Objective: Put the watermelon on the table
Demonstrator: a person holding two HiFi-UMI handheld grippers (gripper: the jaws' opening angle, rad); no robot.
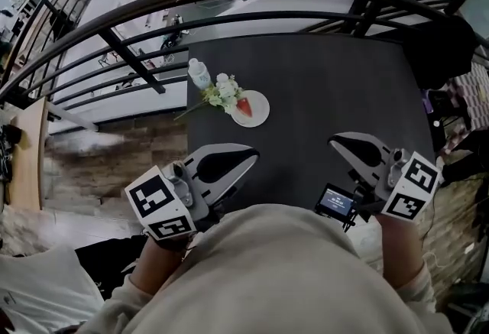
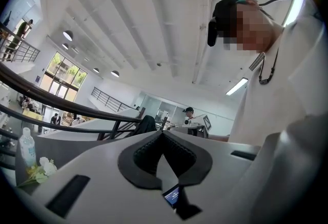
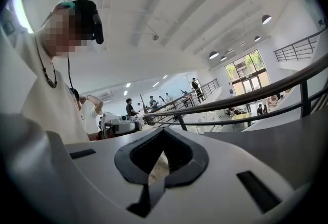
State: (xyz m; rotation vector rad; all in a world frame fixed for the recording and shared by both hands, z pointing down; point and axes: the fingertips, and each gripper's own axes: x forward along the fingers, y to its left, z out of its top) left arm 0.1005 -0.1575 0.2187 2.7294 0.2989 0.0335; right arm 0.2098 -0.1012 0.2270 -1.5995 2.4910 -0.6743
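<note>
Red watermelon wedge sits on small white round plate on dark grey table, so task looks done, left gripper and right gripper both pressed together, empty, near torso.

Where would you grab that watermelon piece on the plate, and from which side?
Probably pinch the watermelon wedge across its sides, coming from above and the right: flowers crowd its left on the white plate, whose right half is bare. Finer shape is too small to tell.
</note>
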